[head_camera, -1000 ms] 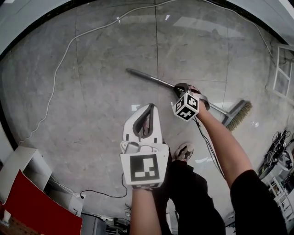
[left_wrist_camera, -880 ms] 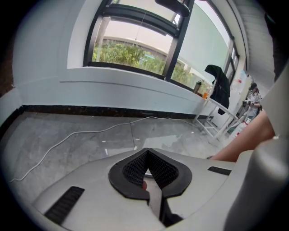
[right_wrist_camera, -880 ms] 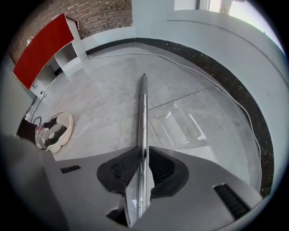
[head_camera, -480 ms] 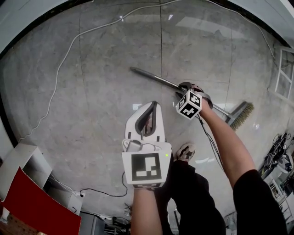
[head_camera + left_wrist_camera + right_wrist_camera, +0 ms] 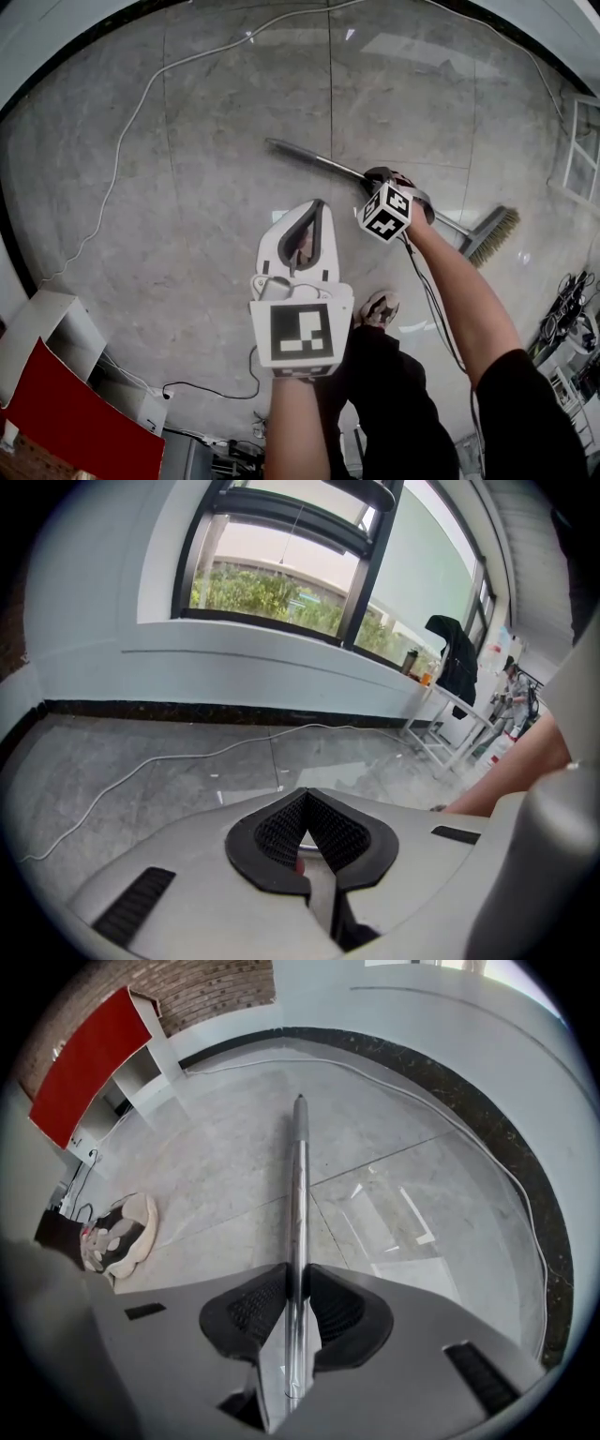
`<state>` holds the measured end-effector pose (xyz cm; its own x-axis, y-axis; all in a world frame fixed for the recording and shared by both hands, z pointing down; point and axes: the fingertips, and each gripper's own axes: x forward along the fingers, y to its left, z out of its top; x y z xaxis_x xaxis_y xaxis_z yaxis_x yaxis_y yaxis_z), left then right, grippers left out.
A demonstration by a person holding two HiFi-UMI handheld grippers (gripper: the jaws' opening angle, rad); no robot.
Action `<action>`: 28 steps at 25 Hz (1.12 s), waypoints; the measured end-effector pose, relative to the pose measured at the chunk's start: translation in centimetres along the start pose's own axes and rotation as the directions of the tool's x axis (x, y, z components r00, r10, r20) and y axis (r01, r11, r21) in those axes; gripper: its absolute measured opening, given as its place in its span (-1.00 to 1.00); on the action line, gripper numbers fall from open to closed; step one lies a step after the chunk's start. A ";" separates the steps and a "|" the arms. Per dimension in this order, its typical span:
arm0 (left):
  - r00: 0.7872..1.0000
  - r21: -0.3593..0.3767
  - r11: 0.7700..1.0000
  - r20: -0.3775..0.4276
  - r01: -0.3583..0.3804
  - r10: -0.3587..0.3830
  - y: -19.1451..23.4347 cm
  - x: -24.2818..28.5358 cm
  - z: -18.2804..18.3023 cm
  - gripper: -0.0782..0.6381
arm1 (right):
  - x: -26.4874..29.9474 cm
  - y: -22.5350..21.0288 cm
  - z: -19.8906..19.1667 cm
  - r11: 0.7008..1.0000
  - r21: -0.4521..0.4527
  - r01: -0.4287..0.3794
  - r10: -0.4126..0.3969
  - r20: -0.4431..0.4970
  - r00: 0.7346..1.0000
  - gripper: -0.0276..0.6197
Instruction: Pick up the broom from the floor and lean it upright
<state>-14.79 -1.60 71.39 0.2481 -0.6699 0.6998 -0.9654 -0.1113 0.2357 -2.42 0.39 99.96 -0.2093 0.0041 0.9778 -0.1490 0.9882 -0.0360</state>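
Jaws of the left gripper, a white unit with a marker cube, stand together above the floor with nothing between them. The right gripper points steeply down. Its jaws have just been closing and are clamped on the grey metal-handled broom at mid-handle. The broom lies on the grey stone-tile floor, its long axis diagonal in the head view, with the handle tip at upper left and the straw-coloured bristle head at lower right. A white cable lies beyond.

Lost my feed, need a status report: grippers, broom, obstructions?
Left gripper shut, empty. Right gripper: jaws just closed onto broom, flat on floor. Cable lies apart.
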 end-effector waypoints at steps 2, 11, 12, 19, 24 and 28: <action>1.000 0.031 0.999 -0.001 0.019 -0.019 -0.4 0.0 0.0 -0.76 | -1.6 -0.4 0.5 1.000 0.009 0.015 -0.015 0.018 1.000 -0.69; 0.989 0.171 0.977 -0.096 0.128 -0.113 -5.6 -3.7 -1.8 -0.76 | -12.6 -1.7 1.1 0.996 0.058 0.063 -0.070 0.114 0.991 -0.69; 0.986 0.199 0.970 -0.119 0.137 -0.115 -6.0 -4.3 -1.8 -0.76 | -13.8 -1.7 1.0 0.996 0.066 0.064 -0.071 0.114 0.991 -0.69; 0.985 0.250 0.957 -0.121 0.149 -0.122 -6.5 -7.4 3.7 -0.76 | -22.0 -2.1 0.8 0.990 0.114 0.086 -0.100 0.123 0.987 -0.69; 0.986 0.294 0.943 -0.105 0.157 -0.131 -7.1 -9.0 7.3 -0.76 | -26.2 -2.9 1.2 0.981 0.158 0.113 -0.136 0.145 0.980 -0.69; 0.984 0.315 0.935 -0.114 0.165 -0.136 -8.3 -10.5 8.3 -0.76 | -29.4 -2.9 1.5 0.976 0.178 0.129 -0.161 0.176 0.971 -0.69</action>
<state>-10.03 0.27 56.43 0.3841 -0.5604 0.7338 -0.8865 -0.4460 0.1234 2.70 -2.86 71.01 -0.3497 -0.1819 0.9190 -0.3442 0.9373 0.0545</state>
